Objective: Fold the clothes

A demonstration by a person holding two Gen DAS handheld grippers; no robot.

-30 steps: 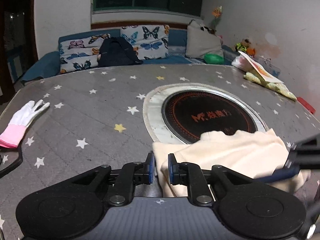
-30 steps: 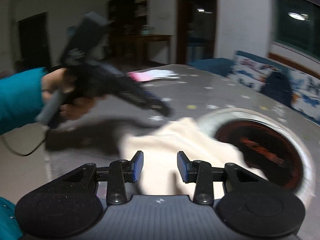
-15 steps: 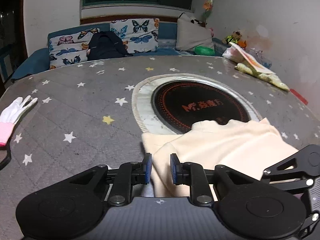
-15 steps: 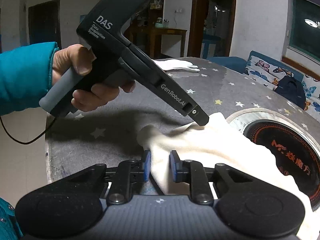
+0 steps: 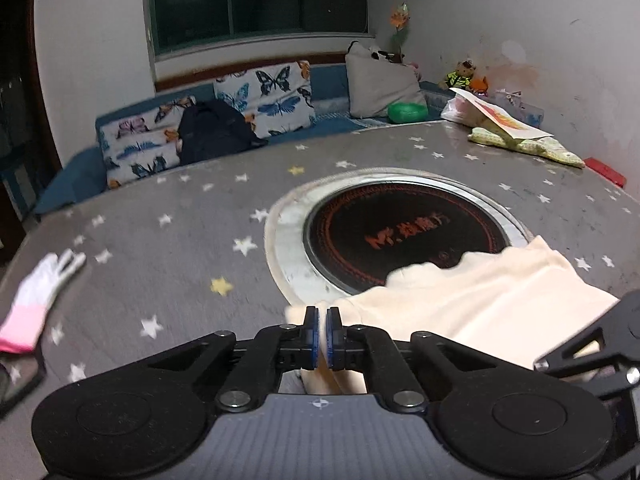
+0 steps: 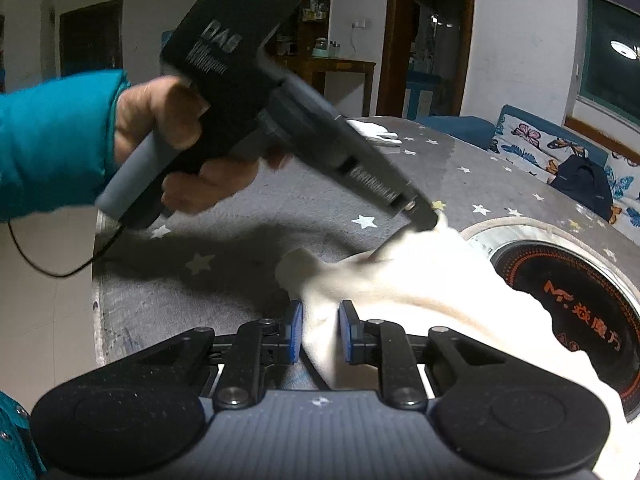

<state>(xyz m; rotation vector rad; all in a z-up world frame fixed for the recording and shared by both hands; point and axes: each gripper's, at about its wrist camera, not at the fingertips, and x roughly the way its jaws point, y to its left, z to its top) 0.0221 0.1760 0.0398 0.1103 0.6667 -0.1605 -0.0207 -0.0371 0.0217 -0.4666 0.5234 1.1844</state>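
Note:
A cream garment (image 5: pixel 480 304) lies on the grey star-print table, partly over the round black hotplate (image 5: pixel 400 232). My left gripper (image 5: pixel 322 338) is shut on the garment's near-left edge and lifts it a little. In the right wrist view the garment (image 6: pixel 420 280) is bunched, and the left gripper's tip (image 6: pixel 420 216) pinches a raised corner. My right gripper (image 6: pixel 319 334) has its blue pads around a fold of the cloth, shut on it, with thick cloth filling the gap.
A white and pink glove (image 5: pixel 36 300) lies at the table's left edge. A yellow-green cloth with a paper (image 5: pixel 520 140) sits at the far right. A sofa with butterfly cushions (image 5: pixel 240 108) stands behind. The table's near edge (image 6: pixel 98 280) drops to the floor.
My left gripper has closed tighter on the garment edge and pulled it up and left. My right gripper keeps hold of its fold. The cloth is more bunched between the two grippers.

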